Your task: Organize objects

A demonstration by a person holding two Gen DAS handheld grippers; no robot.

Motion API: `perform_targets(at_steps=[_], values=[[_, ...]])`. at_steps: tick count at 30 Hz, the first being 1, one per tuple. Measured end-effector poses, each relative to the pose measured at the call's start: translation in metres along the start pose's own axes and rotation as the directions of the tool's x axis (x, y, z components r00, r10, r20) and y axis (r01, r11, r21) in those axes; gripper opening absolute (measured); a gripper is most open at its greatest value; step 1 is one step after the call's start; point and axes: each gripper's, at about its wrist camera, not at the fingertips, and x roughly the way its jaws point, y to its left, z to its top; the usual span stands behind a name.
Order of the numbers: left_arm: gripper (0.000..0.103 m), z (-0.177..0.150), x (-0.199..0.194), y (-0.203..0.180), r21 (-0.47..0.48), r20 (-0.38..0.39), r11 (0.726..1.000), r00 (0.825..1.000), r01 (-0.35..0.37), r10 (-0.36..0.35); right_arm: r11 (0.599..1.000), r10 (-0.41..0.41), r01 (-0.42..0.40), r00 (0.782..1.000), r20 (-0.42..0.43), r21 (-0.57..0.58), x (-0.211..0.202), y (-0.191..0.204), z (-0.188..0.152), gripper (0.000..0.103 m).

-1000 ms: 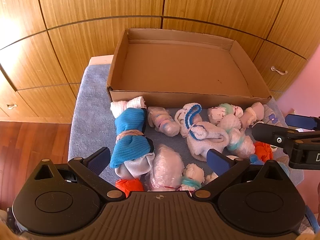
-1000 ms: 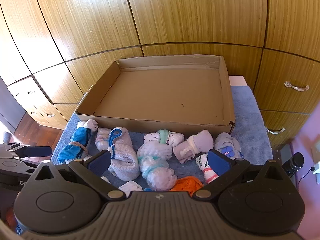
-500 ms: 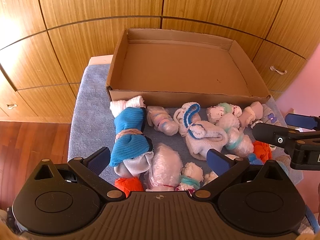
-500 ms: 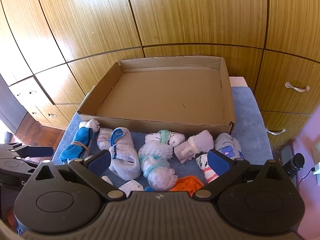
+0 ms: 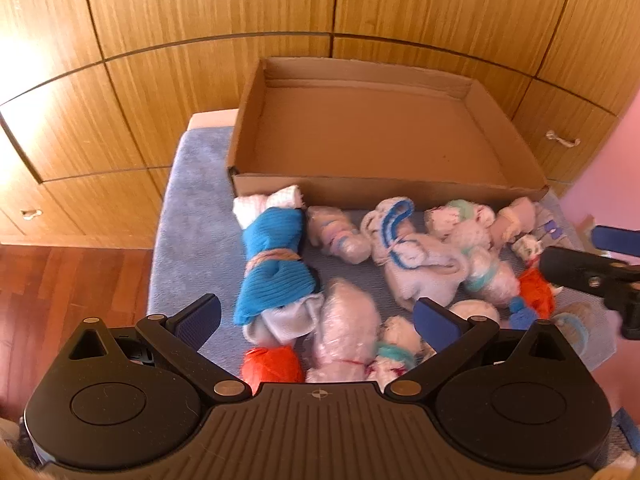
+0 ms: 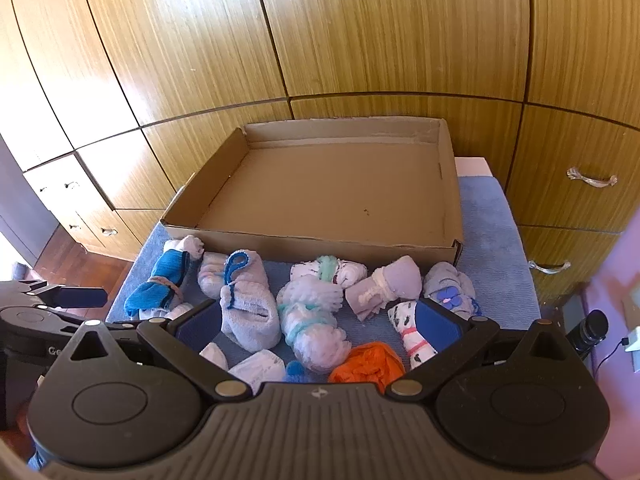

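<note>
Both hand-held grippers are hovering wide apart, gripping nothing. The left hand-held gripper is nearer the blue sock bundle, lying just ahead at frame centre-left, long axis pointing toward the empty cardboard box.

Wooden cabinets, wood floor, blue-covered surface

Golden wood-grain cabinet doors fill the background from 9 to 3 o'clock, with metal handles at 3 o'clock in the right wrist view. A blue towel-like cloth covers the surface. Reddish wood flooring shows at 9 o'clock in the left wrist view. A pink wall stands at 3 o'clock. A small dark cylinder, perhaps a camera, sits at 4 o'clock.
</note>
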Motion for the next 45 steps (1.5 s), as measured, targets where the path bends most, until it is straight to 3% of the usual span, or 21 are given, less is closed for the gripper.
perform_targets(at_steps=[11, 17, 21, 24, 31, 41, 45], values=[[0.103, -0.01, -0.004, 0.008, -0.005, 0.02, 1.0, 1.0, -0.001, 0.001, 1.0, 0.017, -0.016, 1.0, 0.024, -0.016, -0.009, -0.006, -0.01, 0.103], [0.103, -0.054, -0.026, 0.022, 0.023, 0.127, 0.999, 0.991, -0.047, 0.044, 0.993, 0.061, -0.044, 0.987, 0.151, -0.11, -0.042, -0.021, -0.045, 0.103], [0.102, -0.075, -0.027, 0.027, 0.012, 0.135, 0.999, 0.99, -0.042, 0.04, 0.991, 0.073, -0.045, 0.973, 0.221, -0.129, -0.052, -0.035, -0.074, 0.103], [0.102, -0.079, -0.021, 0.023, 0.016, 0.152, 1.0, 0.988, -0.019, 0.017, 0.99, 0.081, -0.053, 0.973, 0.216, -0.131, -0.044, -0.042, -0.084, 0.102], [0.102, -0.084, 0.0, 0.016, 0.077, 0.173, 0.994, 0.983, -0.082, 0.068, 0.982, 0.054, -0.019, 0.982, 0.181, -0.187, -0.021, -0.04, -0.091, 0.102], [0.099, -0.091, 0.011, 0.011, 0.124, 0.191, 0.99, 0.981, -0.067, 0.042, 0.962, 0.034, 0.007, 0.989, 0.147, -0.272, -0.012, -0.034, -0.11, 0.092], [0.092, -0.091, 0.012, 0.01, 0.123, 0.19, 0.991, 0.982, -0.046, 0.021, 0.965, 0.026, 0.014, 0.989, 0.148, -0.263, -0.009, -0.037, -0.109, 0.082]])
